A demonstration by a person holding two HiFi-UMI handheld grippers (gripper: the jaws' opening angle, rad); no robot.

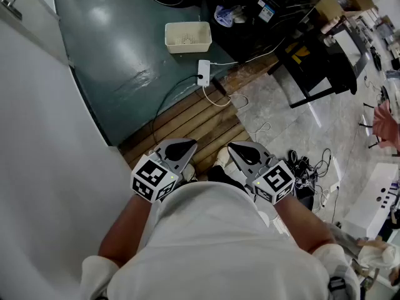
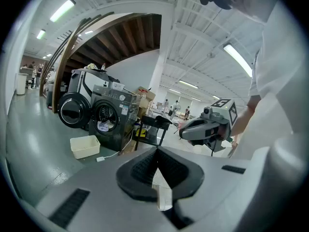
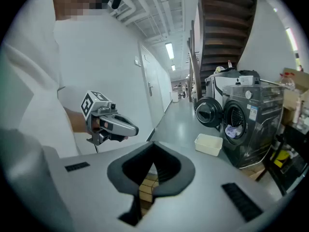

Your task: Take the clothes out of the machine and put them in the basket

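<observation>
The dark front-loading machine [image 2: 115,114] stands well ahead of the left gripper [image 1: 186,146] and the right gripper [image 1: 237,149], its round door [image 2: 72,111] swung open. Pale and bluish clothes [image 2: 103,125] lie bunched inside. The cream basket [image 2: 85,146], upright and empty, sits on the floor [image 2: 38,151] just before the machine, on the tongs' side.

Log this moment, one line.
task: not started | left gripper: shut, empty | right gripper: shut, empty | clothes: in open washer | basket: on floor
</observation>
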